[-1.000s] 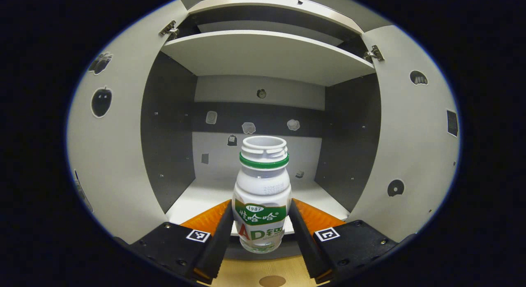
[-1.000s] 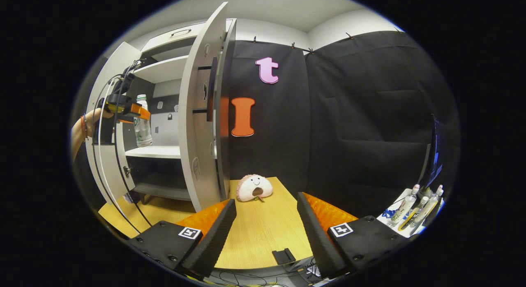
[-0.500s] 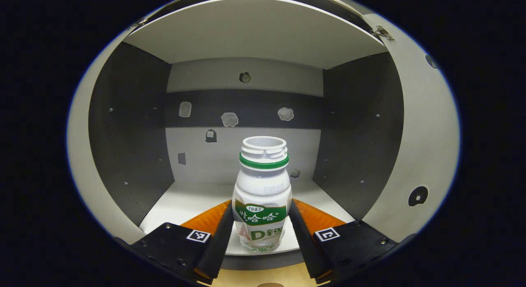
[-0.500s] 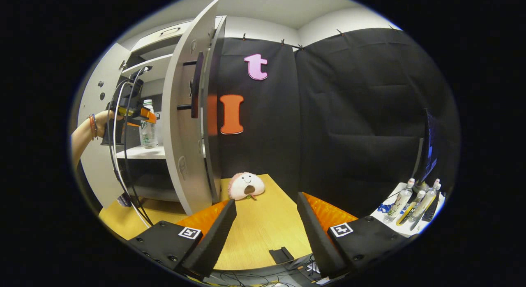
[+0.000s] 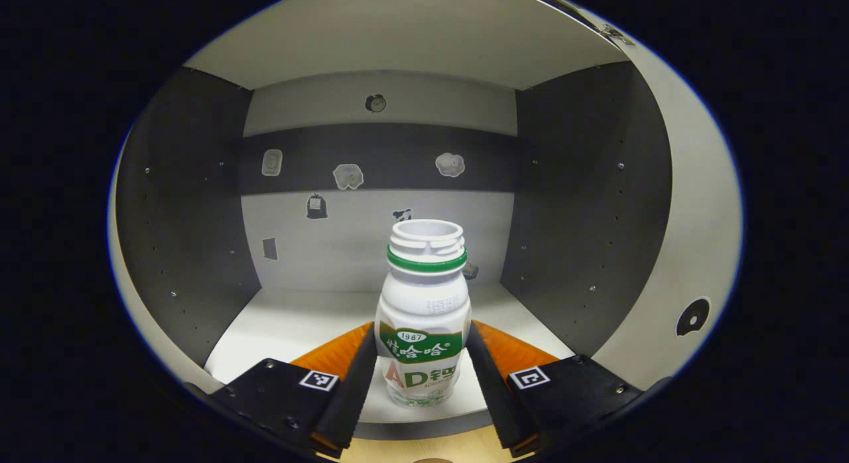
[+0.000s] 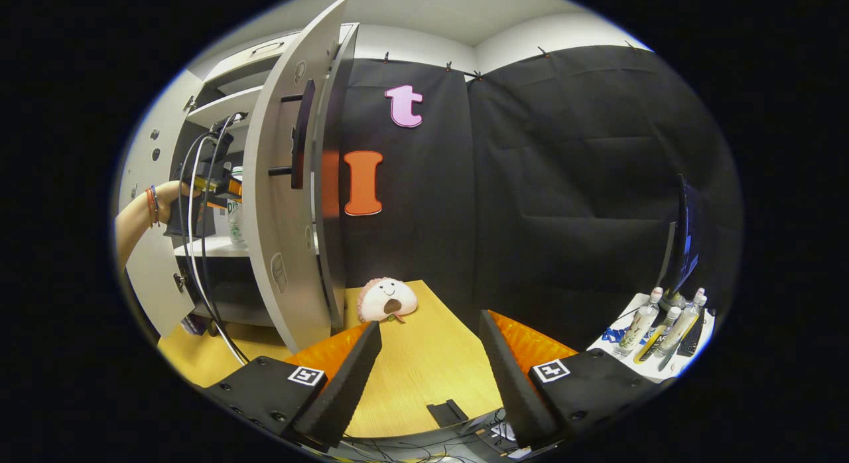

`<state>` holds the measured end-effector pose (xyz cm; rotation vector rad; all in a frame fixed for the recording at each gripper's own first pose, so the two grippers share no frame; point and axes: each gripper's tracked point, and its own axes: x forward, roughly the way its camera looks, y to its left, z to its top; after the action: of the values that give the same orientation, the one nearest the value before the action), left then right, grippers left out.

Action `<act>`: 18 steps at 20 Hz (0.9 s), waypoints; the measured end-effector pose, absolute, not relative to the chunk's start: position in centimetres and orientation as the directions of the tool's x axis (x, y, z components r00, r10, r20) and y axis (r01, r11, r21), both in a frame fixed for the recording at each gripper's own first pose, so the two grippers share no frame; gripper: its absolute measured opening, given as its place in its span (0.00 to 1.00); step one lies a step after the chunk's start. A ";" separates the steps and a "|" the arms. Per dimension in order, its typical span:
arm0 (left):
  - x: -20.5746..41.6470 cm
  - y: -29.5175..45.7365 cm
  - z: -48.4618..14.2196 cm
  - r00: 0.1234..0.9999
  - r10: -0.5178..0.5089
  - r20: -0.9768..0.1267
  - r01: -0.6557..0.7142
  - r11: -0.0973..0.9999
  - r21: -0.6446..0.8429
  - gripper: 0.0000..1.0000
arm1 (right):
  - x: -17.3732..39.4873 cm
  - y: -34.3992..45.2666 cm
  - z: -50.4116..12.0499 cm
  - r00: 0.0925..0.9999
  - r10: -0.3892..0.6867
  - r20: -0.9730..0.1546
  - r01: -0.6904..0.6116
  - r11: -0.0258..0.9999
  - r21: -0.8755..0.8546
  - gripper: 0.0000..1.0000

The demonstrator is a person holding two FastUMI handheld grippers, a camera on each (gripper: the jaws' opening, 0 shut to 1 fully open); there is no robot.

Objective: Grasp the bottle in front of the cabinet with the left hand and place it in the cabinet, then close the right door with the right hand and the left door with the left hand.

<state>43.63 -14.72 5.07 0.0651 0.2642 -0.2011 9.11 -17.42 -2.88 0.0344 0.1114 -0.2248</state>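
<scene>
Left gripper [image 5: 422,370]: both fingers pressed against the flanks of a white yogurt-drink bottle [image 5: 422,317], which is held upright, capless, with a green ring below its open mouth. The bottle stands inside the cabinet's middle compartment, its base at or just above the white shelf [image 5: 292,324] near the shelf's front edge; contact with the shelf cannot be told. Beyond the bottle: cabinet back panel [image 5: 371,231] with small stickers, dark side walls to either side.

Right gripper [image 6: 430,357]: fingers spread wide apart, holding nothing, hovering over a wooden table [image 6: 424,377]. A round plush toy with a smiling face [image 6: 387,300] lies on the table just beside the cabinet's open right door [image 6: 282,184]. Past that door, inside the cabinet, the left gripper [image 6: 222,184] with its cables, the bottle [image 6: 235,211] partly hidden, and the person's hand [image 6: 169,192].
</scene>
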 end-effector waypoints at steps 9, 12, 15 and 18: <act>42.3 -13.5 5.9 0.954 -0.167 -0.249 0.184 0.982 0.045 0.90 | 8.7 -16.9 -2.7 0.973 -0.207 -0.106 0.211 0.977 0.036 0.98; 41.0 -13.0 6.1 0.955 -0.164 -0.247 0.175 0.984 0.022 0.96 | 8.3 -17.0 -2.2 0.974 -0.205 -0.094 0.209 0.977 0.032 0.94; 39.0 -12.5 6.5 0.955 -0.173 -0.242 0.180 0.984 0.005 0.95 | 8.0 -16.9 -1.9 0.977 -0.198 -0.081 0.200 0.979 0.026 0.98; 36.1 -11.6 7.9 0.960 -0.185 -0.211 0.187 0.982 -0.009 0.95 | 8.2 -16.7 -1.1 0.981 -0.184 -0.065 0.185 0.982 0.022 0.98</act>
<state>36.09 -11.59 7.94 0.0110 0.2124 -0.1887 8.19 -16.67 -1.13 0.0275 0.0624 -0.1858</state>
